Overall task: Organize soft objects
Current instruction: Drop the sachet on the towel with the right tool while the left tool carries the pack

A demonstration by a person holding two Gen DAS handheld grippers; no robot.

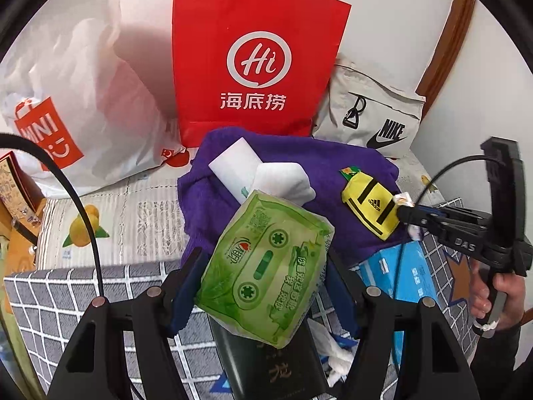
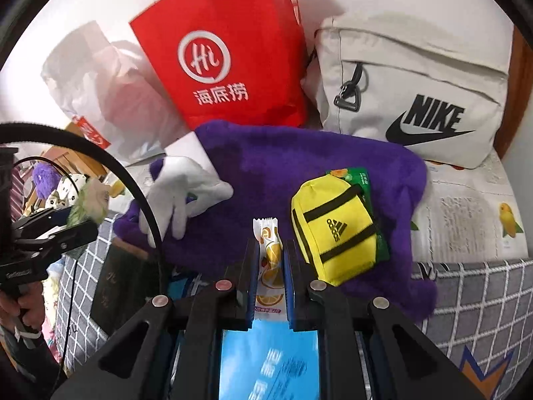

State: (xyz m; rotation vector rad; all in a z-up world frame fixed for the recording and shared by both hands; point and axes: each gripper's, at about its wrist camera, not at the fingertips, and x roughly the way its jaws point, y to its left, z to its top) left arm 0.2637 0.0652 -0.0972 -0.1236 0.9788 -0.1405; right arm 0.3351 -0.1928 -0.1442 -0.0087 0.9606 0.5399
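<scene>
My left gripper (image 1: pixel 263 260) is shut on a green tissue pack (image 1: pixel 266 266) and holds it above the checked cloth. My right gripper (image 2: pixel 271 250) is shut on a small white sachet with orange slices (image 2: pixel 270 253); it also shows in the left wrist view (image 1: pixel 408 208). A purple fluffy towel (image 2: pixel 299 173) lies ahead, also in the left wrist view (image 1: pixel 299 156). On it rest a yellow Adidas pouch (image 2: pixel 333 233), a white glove (image 2: pixel 183 193) and a white pack (image 1: pixel 233 166). The pouch also shows in the left wrist view (image 1: pixel 371 205).
A red Haidilao paper bag (image 1: pixel 256 53), a white Miniso plastic bag (image 1: pixel 66 106) and a beige Nike bag (image 2: pixel 413 90) stand against the wall. A blue box (image 1: pixel 406 273), a dark book (image 1: pixel 266 363) and crumpled tissue (image 1: pixel 336 350) lie on the checked cloth (image 1: pixel 66 300).
</scene>
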